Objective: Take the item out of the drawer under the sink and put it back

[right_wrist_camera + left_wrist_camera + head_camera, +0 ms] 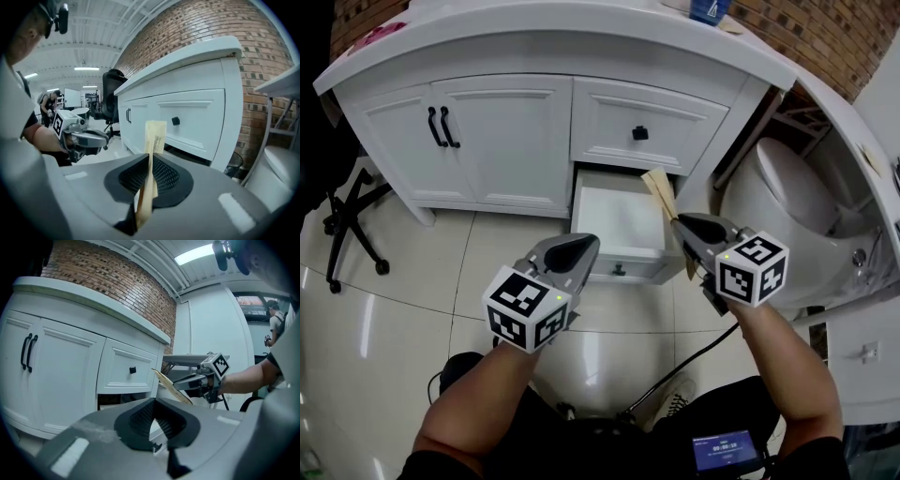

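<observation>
Your right gripper [150,159] pinches a flat tan paper packet [155,133] upright between its jaws, over the right edge of the open white drawer [614,220] under the white vanity cabinet [502,131]. Your left gripper [154,402] hovers near the drawer front, jaws pressed together, empty.

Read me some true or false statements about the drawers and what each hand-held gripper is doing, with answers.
1. The right hand-held gripper grips a tan paper packet. True.
2. The lower drawer is closed. False: it is pulled out.
3. The left hand-held gripper holds the packet. False: its jaws are together with nothing between them.
4. The upper drawer with the black knob is shut. True.
5. The packet lies on the drawer floor. False: it is held up in the right gripper.
</observation>
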